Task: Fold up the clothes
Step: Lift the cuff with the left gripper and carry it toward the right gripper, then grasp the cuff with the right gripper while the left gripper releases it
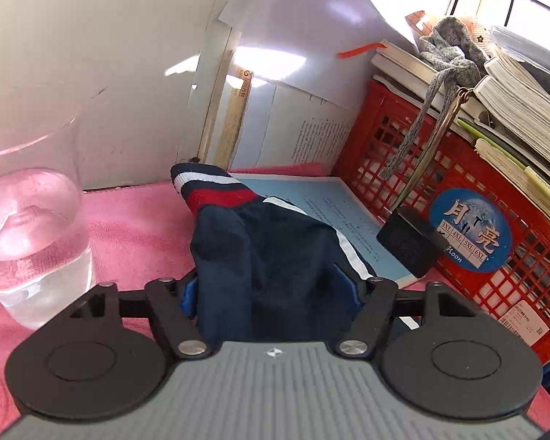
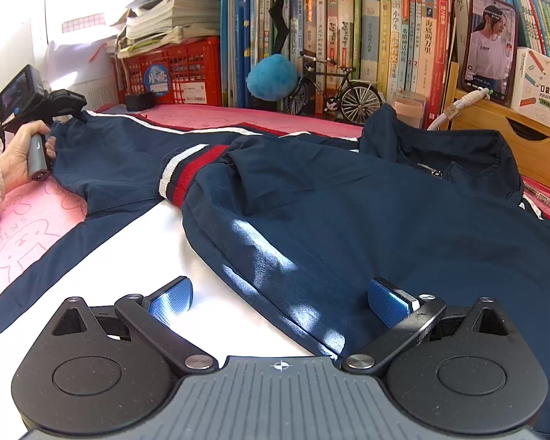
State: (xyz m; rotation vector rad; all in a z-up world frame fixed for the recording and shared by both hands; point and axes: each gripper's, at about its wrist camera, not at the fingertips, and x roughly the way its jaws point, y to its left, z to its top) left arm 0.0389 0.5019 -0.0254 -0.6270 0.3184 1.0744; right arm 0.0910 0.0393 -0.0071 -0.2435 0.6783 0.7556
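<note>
A navy jacket [image 2: 366,212] with white stripes and a red-white-navy cuff [image 2: 190,172] lies spread on the pink mat [image 2: 29,231]. Its white lining [image 2: 165,253] shows at the front. My left gripper [image 1: 271,293] is shut on a bunched fold of the jacket's sleeve [image 1: 267,256], with its striped cuff [image 1: 216,187] sticking up beyond. It also shows in the right wrist view [image 2: 68,110] at the far left, held in a hand. My right gripper [image 2: 280,297] is open just above the jacket's near edge, its blue pads [image 2: 388,304] either side of the fabric.
A glass of water [image 1: 29,234] stands at the left on the mat. A red crate [image 1: 469,198] piled with books, a blue booklet [image 1: 333,212] and a black block [image 1: 410,242] sit right. A bookshelf [image 2: 366,36], model bicycle [image 2: 337,91] and phone [image 2: 491,44] line the back.
</note>
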